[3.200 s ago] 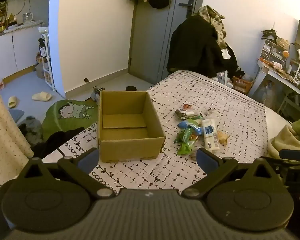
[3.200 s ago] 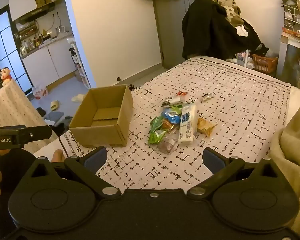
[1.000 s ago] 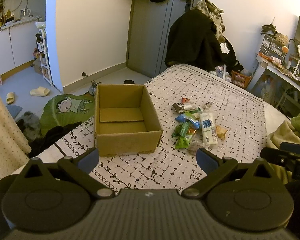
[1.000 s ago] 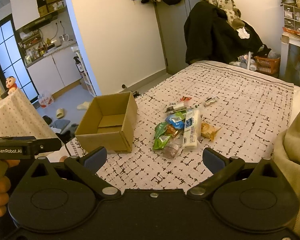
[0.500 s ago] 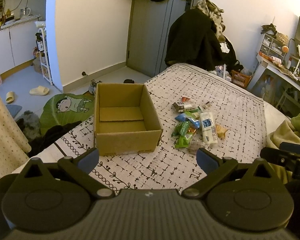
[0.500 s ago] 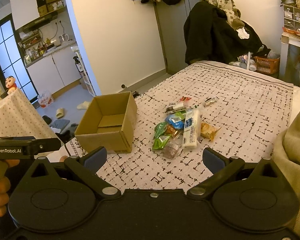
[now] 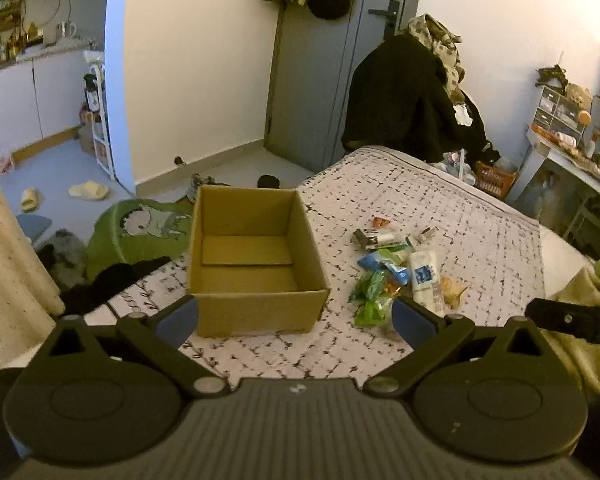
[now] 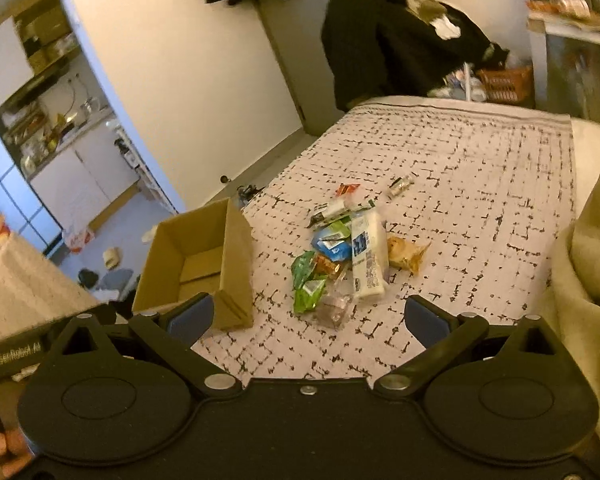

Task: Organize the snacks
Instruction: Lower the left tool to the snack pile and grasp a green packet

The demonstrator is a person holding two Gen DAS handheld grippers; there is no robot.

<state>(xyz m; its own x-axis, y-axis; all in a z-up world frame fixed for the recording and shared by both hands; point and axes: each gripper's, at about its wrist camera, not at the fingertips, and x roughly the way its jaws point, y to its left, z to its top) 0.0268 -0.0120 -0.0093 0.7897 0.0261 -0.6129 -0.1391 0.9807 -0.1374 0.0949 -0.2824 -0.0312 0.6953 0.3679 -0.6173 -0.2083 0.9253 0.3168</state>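
Bed (image 7: 440,216): one, patterned cover; serves as the sorting surface, carrying box and snacks side by side.
Cardboard box (image 7: 256,260): one, flaps open, interior empty; set upright near the bed's edge, just left of the snacks, judged the destination for them.
Left gripper (image 7: 296,316): one, fingers spread wide, holding nothing; hovers short of the box's near wall, likely kept back until a snack is chosen.
Right gripper (image 8: 308,318): one, fingers spread wide, empty; aimed toward the pile, tilted, judged lined up for a first pick.
Snack pile (image 8: 348,256): one loose heap on the bed, well clear of both grippers; roughly ten packets, exact count uncertain where they overlap.
White packet (image 8: 366,258): one, longest item, lying flat.
Green packets (image 8: 306,280): two at least, nearest the right gripper.
Blue packets (image 8: 332,242): two apparent, overlapping.
Orange packet (image 8: 406,254): one, at the pile's right.
Red packet (image 8: 347,189): one, far side.
Small silver piece (image 8: 401,185): one, apart from the heap.
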